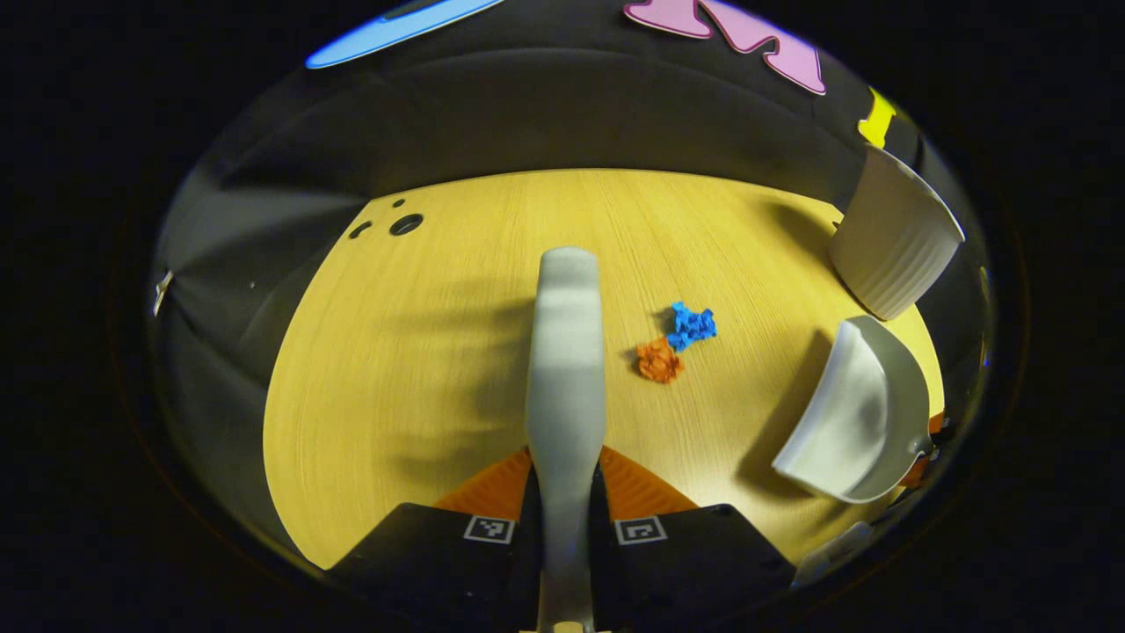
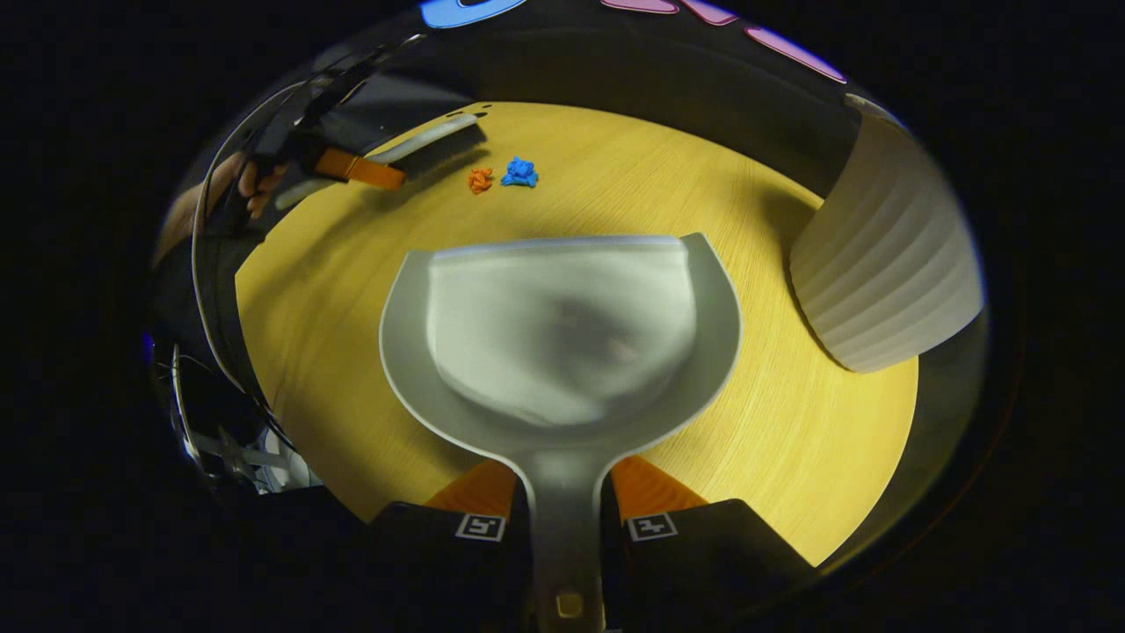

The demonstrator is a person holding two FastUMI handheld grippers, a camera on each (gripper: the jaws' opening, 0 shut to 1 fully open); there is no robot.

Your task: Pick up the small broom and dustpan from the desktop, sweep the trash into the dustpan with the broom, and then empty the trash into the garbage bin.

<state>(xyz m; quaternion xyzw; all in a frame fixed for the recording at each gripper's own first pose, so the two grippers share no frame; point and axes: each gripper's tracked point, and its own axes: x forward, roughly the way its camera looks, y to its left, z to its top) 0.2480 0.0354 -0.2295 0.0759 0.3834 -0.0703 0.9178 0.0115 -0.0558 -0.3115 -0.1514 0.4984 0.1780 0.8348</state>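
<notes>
Left gripper (image 1: 564,514): fingers pressed onto the stem of the pale grey plastic broom (image 1: 567,352), whose long axis runs straight ahead from the fingers over the round yellow wood-grain desktop (image 1: 369,369).

Right gripper (image 2: 567,519): fingers pinching the handle of the pale grey plastic dustpan (image 2: 562,334); pan held above the desktop with its open lip facing forward, toward the trash.

Trash: one crumpled orange paper scrap (image 1: 659,360) and one crumpled blue paper scrap (image 1: 692,325), touching or nearly so, lying just right of the broom head in the left gripper view. In the right gripper view they lie well ahead of the dustpan lip, slightly left of its centre line, with bare desktop between.

Judgement: broom nearer the scraps than dustpan; sweep direction runs from broom toward dustpan, so the pan must close the gap first.

Garbage bin: ribbed white plastic tub (image 2: 888,264), at the desktop's far right edge, beside the dustpan. Open room lies left and centre.
</notes>
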